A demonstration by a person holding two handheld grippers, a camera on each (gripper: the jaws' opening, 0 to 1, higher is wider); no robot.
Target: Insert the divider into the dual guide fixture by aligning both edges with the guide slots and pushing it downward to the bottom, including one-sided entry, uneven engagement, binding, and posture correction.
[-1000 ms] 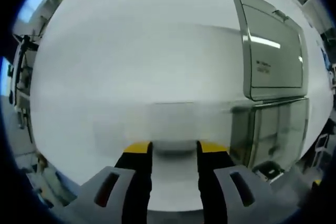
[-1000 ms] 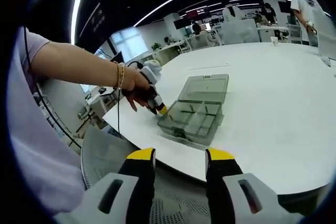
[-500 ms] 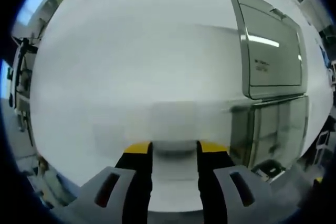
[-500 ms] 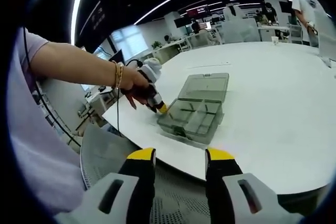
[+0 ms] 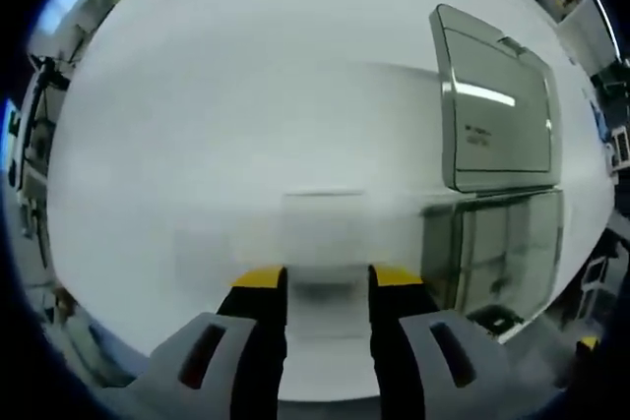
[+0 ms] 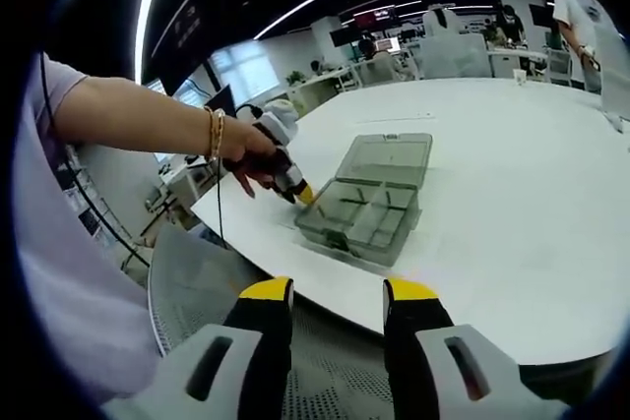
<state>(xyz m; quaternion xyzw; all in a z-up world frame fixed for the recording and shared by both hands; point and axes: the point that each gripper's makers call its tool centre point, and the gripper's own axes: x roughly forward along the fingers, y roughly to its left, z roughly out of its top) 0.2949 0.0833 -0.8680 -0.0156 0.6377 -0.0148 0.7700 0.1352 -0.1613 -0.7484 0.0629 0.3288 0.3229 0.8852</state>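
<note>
Left gripper [image 5: 325, 277], jaws narrowly apart and holding nothing, low over the white table [image 5: 246, 125], beside the clear compartment box [image 5: 492, 243] with open lid [image 5: 497, 115]. Right gripper [image 6: 326, 289], jaws apart and empty, far back from the box. No loose divider recognisable. Better to bring both grippers square to the slots first. Small label on lid, not readable.

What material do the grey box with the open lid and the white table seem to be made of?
The box looks like translucent smoky-grey plastic: its inner partitions and the table show through the walls, and its open lid has a glossy finish that mirrors a ceiling light. The table has a smooth white top with a soft sheen, probably laminate or painted board; the pictures do not settle which.
</note>
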